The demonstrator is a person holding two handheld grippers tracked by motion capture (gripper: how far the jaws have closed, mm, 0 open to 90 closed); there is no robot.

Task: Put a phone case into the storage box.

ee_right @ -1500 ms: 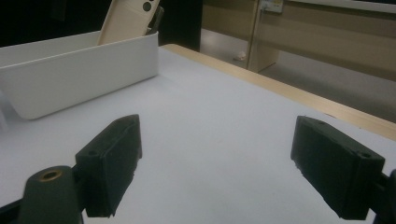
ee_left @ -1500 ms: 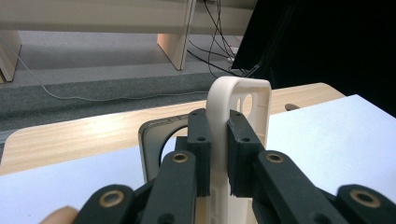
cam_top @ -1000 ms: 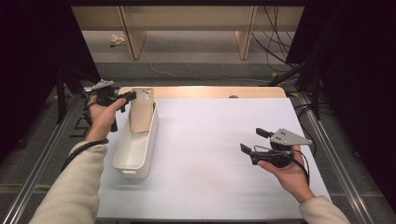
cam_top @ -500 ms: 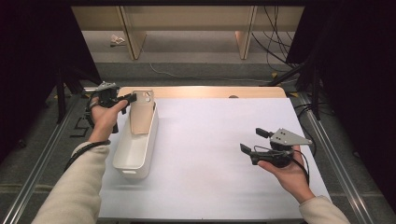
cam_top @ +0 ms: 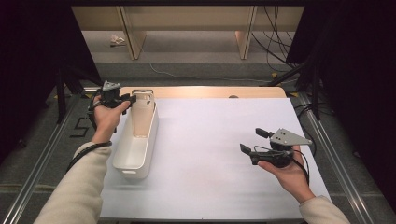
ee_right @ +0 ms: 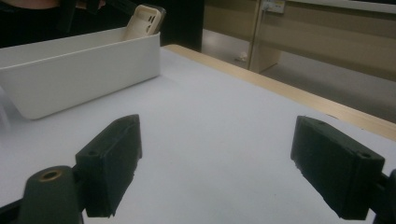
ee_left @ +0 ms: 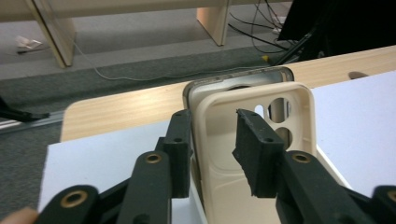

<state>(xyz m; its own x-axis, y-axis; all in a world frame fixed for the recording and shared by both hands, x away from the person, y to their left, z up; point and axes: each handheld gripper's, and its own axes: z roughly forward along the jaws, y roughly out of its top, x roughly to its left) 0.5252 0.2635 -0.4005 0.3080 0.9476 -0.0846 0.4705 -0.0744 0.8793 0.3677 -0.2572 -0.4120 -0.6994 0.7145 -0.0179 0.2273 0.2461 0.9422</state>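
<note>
The left gripper (ee_left: pixel 215 154) is showing its black jaws parted a little, having just been opening, and the cream-coloured plastic phone case (ee_left: pixel 254 140) with round camera cut-outs is standing between them. The pads are no longer pressing on it; a narrow gap is showing on each side in the left gripper view. The case is leaning upright against the far end wall of a long white plastic bin (cam_top: pixel 135 149), its lower edge resting inside the bin. In the high view the left gripper (cam_top: pixel 122 99) is sitting just beside the case (cam_top: pixel 142 114) at the bin's far end.

The right gripper (cam_top: pixel 254 141) is holding its jaws wide apart over bare surface, with nothing between them, well apart from the bin.

The bin is lying lengthwise on the left part of a white sheet (cam_top: pixel 219 154) covering the desk, whose pale wooden edge (cam_top: pixel 210 91) is showing along the far side. Beyond the desk, grey carpet, light wooden furniture legs and trailing black cables are lying in a dim room.
</note>
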